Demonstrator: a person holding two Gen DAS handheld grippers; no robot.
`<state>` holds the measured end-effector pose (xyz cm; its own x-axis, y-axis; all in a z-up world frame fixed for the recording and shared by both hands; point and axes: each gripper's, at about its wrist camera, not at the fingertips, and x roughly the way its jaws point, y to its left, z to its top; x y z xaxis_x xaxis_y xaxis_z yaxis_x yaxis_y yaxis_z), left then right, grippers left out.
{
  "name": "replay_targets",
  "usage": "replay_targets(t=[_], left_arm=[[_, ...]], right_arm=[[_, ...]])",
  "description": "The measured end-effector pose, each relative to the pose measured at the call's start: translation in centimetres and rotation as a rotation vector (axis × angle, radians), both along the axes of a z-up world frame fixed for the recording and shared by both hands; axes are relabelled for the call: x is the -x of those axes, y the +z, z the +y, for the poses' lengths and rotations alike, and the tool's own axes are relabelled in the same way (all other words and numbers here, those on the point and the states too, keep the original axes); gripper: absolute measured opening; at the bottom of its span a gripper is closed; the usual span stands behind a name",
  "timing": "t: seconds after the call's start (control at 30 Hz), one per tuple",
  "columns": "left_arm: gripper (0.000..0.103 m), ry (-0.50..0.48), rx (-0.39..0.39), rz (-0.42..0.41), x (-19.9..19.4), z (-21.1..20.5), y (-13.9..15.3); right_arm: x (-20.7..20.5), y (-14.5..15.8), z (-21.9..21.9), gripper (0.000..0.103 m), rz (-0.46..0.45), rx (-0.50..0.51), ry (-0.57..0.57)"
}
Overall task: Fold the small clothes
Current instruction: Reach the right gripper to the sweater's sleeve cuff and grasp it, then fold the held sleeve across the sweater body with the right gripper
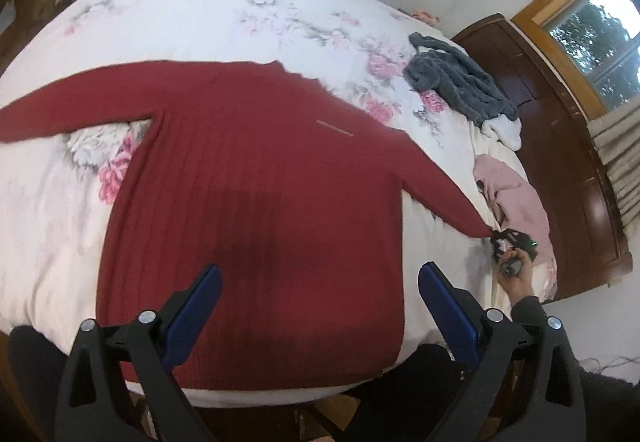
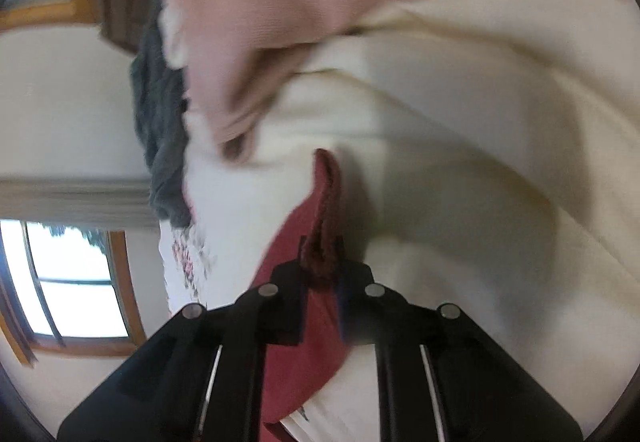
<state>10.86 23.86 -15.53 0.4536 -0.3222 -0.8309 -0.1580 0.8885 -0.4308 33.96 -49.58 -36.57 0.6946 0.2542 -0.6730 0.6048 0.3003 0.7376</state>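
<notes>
A red sweater [image 1: 256, 178] lies flat on the flowered bedspread [image 1: 208, 14], sleeves spread. The left gripper [image 1: 320, 306] hovers wide open over its hem, holding nothing. The right gripper [image 2: 322, 274] is clamped on the sleeve cuff [image 2: 326, 202], beside a pink garment [image 1: 516, 198] and a grey one [image 1: 460, 82]

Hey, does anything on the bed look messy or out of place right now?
Yes. A grey fleece garment and a pink garment lie crumpled by the bed's far edge, unfolded. The red sweater lies flat.
</notes>
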Motion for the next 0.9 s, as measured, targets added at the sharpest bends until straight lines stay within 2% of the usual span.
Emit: replay_targets(t=[0.13,0.37,0.47,0.57,0.7,0.8,0.9], left_arm=[[0.099,0.018,0.036,-0.005,0.5,1.3,-0.2],[0.099,0.023,0.056,-0.083,1.1,2.9,0.9],[0.099,0.055,0.065,-0.112,1.3,3.9,0.9],[0.099,0.069,0.061,-0.094,0.9,4.6,0.4],[0.099,0.084,0.01,-0.076,0.4,5.7,0.0],[0.099,0.064,0.002,-0.034,-0.2,6.5,-0.8],[0.099,0.059,0.007,-0.033,-0.6,7.1,-1.0]], right_arm=[[-1.6,5.5,2.7,0.009,-0.05,0.164,0.097],[-3.9,14.1,9.3,0.009,-0.182,0.287,0.239],[-5.3,17.0,13.9,0.009,-0.235,0.342,0.322],[-6.8,19.1,18.8,0.009,-0.271,0.401,0.407],[-8.0,20.9,26.0,0.009,-0.308,0.494,0.534],[-8.8,21.1,31.8,0.009,-0.326,0.566,0.635],[-9.6,20.2,37.1,0.009,-0.33,0.62,0.723]])
